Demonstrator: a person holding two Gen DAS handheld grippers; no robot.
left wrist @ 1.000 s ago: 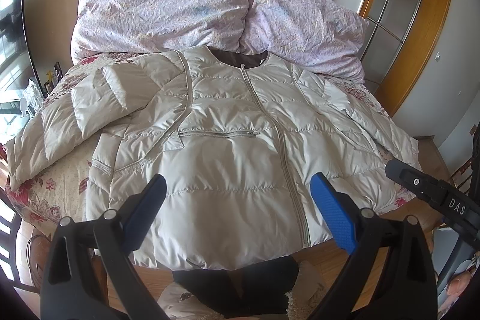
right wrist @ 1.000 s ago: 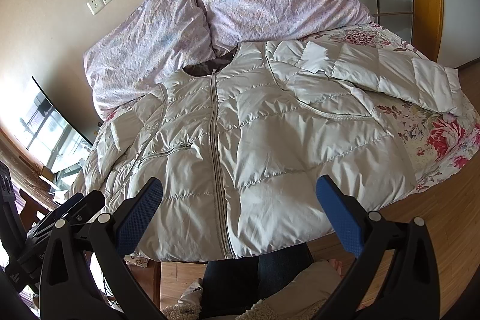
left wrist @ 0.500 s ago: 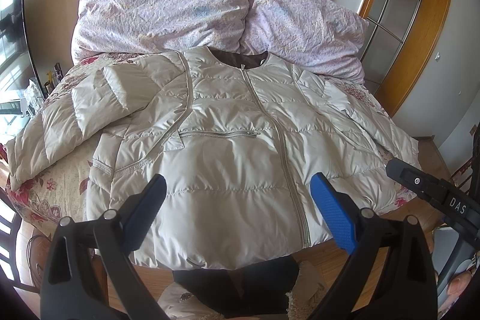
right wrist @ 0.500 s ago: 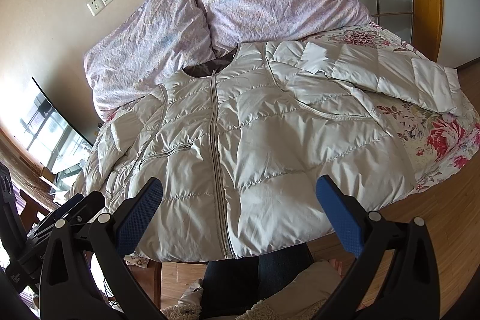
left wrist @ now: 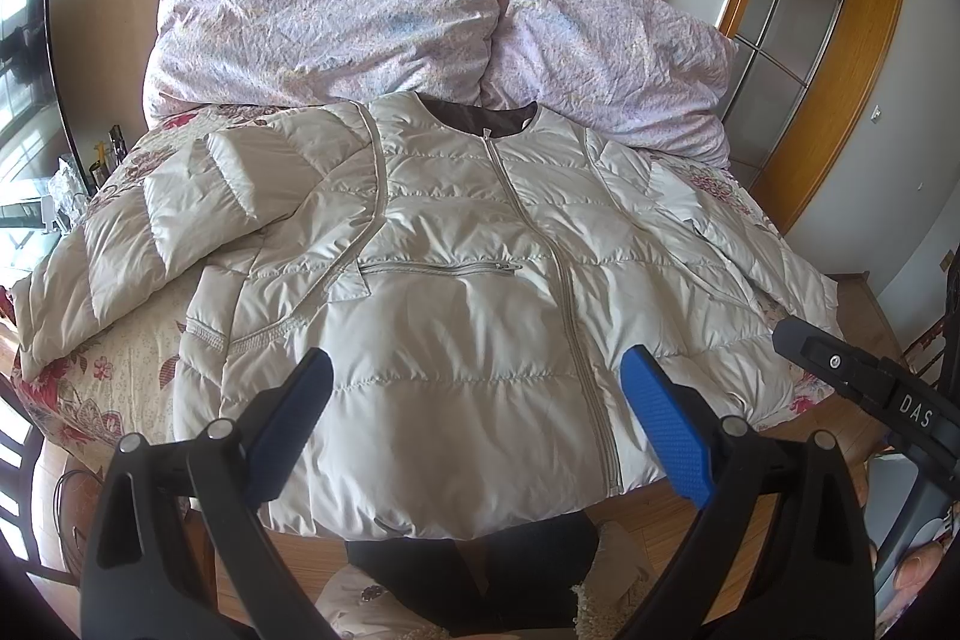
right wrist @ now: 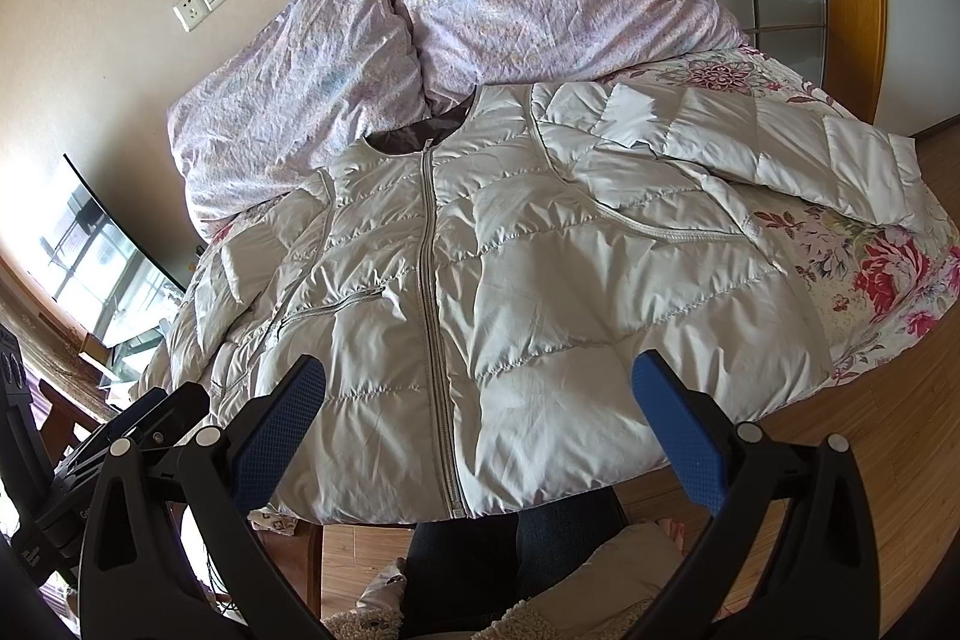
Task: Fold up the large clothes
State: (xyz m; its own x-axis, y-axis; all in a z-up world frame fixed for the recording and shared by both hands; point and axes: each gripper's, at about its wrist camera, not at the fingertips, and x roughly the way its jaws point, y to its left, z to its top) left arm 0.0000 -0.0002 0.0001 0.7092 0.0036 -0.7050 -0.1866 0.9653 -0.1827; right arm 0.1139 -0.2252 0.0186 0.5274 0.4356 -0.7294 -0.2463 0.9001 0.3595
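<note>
Grippers, 2 pcs, nearest items in both views. Left gripper (left wrist: 474, 424): blue pads spread wide, nothing between them, held above hem of jacket, no contact. Right gripper (right wrist: 480, 427): same, pads wide apart, empty, above hem on the opposite side. Part of right unit shows at right edge of left wrist view; part of left unit at lower left of right wrist view.

Legs (right wrist: 510, 562) of person, dark trousers, below grippers at bed edge, w/ wooden floor (right wrist: 888, 460) around.

Jacket (left wrist: 468, 316): large quilted puffer, pale beige, laid front-up on bed, zipped to neck, hem hanging slightly over near edge. Horiz. zip pocket (left wrist: 441, 269) on chest. Dark brown lining visible at collar. One sleeve (left wrist: 138, 244) spread out to left side, other sleeve (right wrist: 780, 148) out to right side, both flat on bedspread.

Bedspread (right wrist: 870, 274): floral, red/pink on cream, under jacket.

Pillows, 2 pcs, lilac print, crumpled: one (left wrist: 324, 10) against wall, second (left wrist: 606, 52) beside it, touching; jacket collar lies just at their base.

Wall behind w/ socket plate (right wrist: 204, 1). Wood-framed glass door (left wrist: 798, 10) at right.
</note>
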